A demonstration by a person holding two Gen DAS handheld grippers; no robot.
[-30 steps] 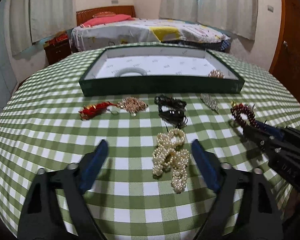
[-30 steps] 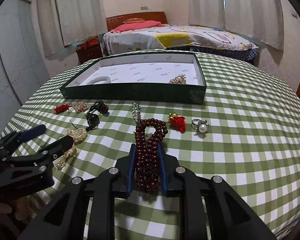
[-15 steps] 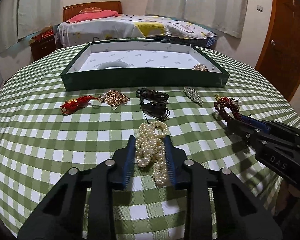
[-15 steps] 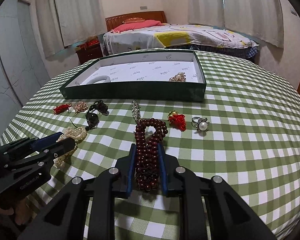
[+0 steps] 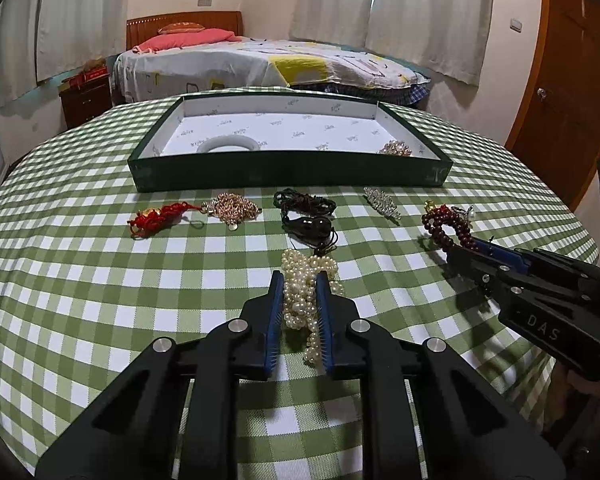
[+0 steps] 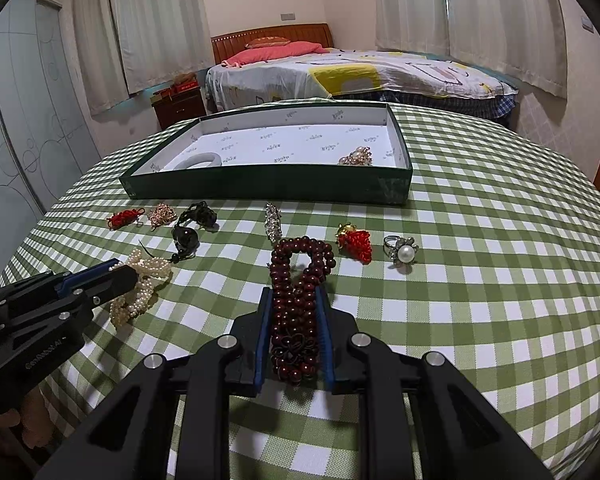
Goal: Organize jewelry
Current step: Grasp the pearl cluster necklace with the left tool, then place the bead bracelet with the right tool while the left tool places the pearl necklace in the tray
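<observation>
Left wrist view: the left gripper (image 5: 299,280) has its jaws closing, its ribbed blue pads already against a bunched pearl strand (image 5: 306,292) of small cream beads lying on the green-and-white checked tablecloth (image 5: 80,280); farther off, a row of loose pieces runs left to right: one red knotted cord charm (image 5: 158,216), one gold chain heap (image 5: 232,208), one black cord pendant (image 5: 308,216) and one clear crystal clip (image 5: 382,201); at the right, the right gripper (image 5: 458,246) is clenched on a loop of dark red wooden beads (image 5: 444,224); behind the row sits one shallow rectangular dark green tray (image 5: 284,174) with a white printed lining, one pale bangle (image 5: 228,145) at its near left and one gold cluster brooch (image 5: 396,148) at its near right.

Right wrist view: the right gripper (image 6: 292,298) grasps the round, glossy wooden beads (image 6: 298,292), a knotted flower at their near end; right of them lie one red woven charm (image 6: 356,244) with a gold top, then one pearl ring (image 6: 402,252); the left gripper (image 6: 126,274) at the left pinches the pearl strand (image 6: 140,284); the tray (image 6: 268,188) holds the same two pieces.
</observation>
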